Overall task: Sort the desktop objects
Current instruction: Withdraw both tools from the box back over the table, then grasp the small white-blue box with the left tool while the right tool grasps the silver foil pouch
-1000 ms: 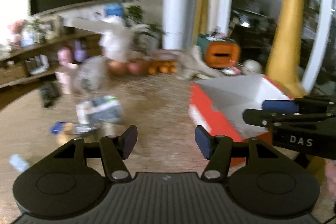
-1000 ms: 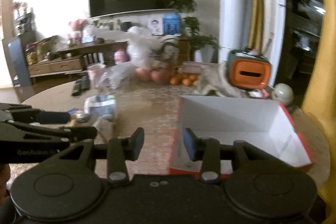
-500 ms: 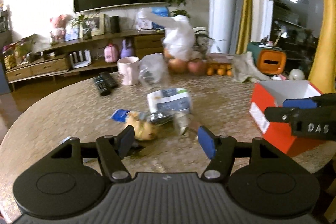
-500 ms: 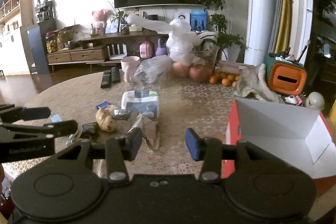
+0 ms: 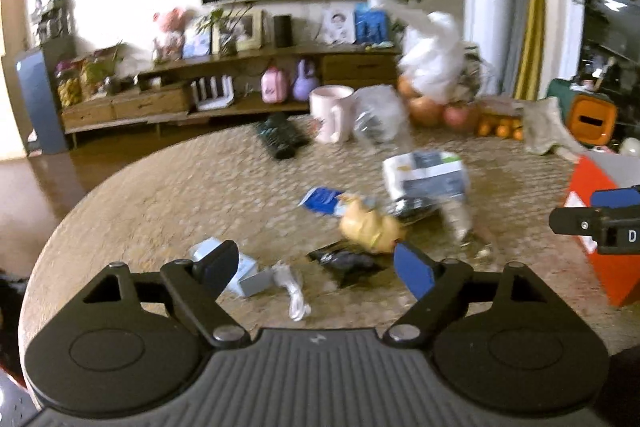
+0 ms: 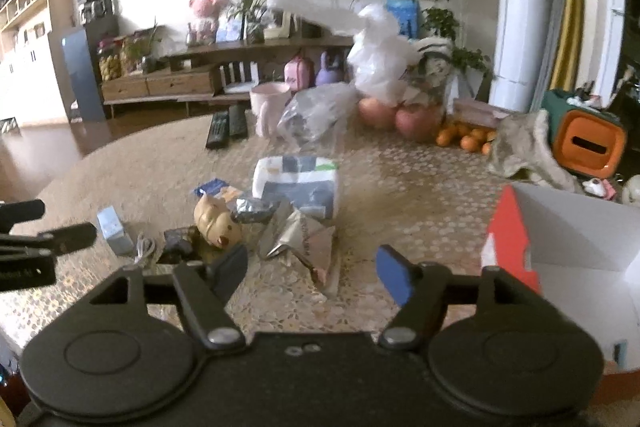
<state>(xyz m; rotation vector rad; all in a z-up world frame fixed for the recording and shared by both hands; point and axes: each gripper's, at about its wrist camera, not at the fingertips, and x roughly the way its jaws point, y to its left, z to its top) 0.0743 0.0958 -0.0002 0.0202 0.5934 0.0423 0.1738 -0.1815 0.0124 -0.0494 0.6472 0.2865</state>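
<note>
a: what has changed in the last second?

b: both views have swung off the red box (image 6: 508, 227) and onto the clutter in the middle of the worktop (image 5: 180, 195). a second ago the box filled the frame ahead; now it sits at the right edge of each view.

a: so what does that mean for the sorting?

b: i'd judge both hands are turning to fetch new items. the box looks almost empty, perhaps one small thing in its near corner, though that part is too blurred to be sure.

a: and the fingers?

b: the left gripper (image 5: 316, 267) has its fingers wide apart and opening further, where a second ago they stood much closer. nothing is between them. past them lie a small pale box (image 5: 244, 273), a white cable (image 5: 294, 291) and a black packet (image 5: 346, 263).

a: the right one?

b: the right gripper (image 6: 312, 271) is the same: fingers spread, jaws opening, holding nothing. a crumpled silver wrapper (image 6: 298, 235) lies on the worktop just ahead of the gap, not touched.

a: what else waits to be sorted?

b: a yellow toy (image 6: 216, 223) beside the wrapper, a tissue pack (image 6: 298, 187) behind it, and a blue sachet (image 5: 322, 199) to its left.
</note>
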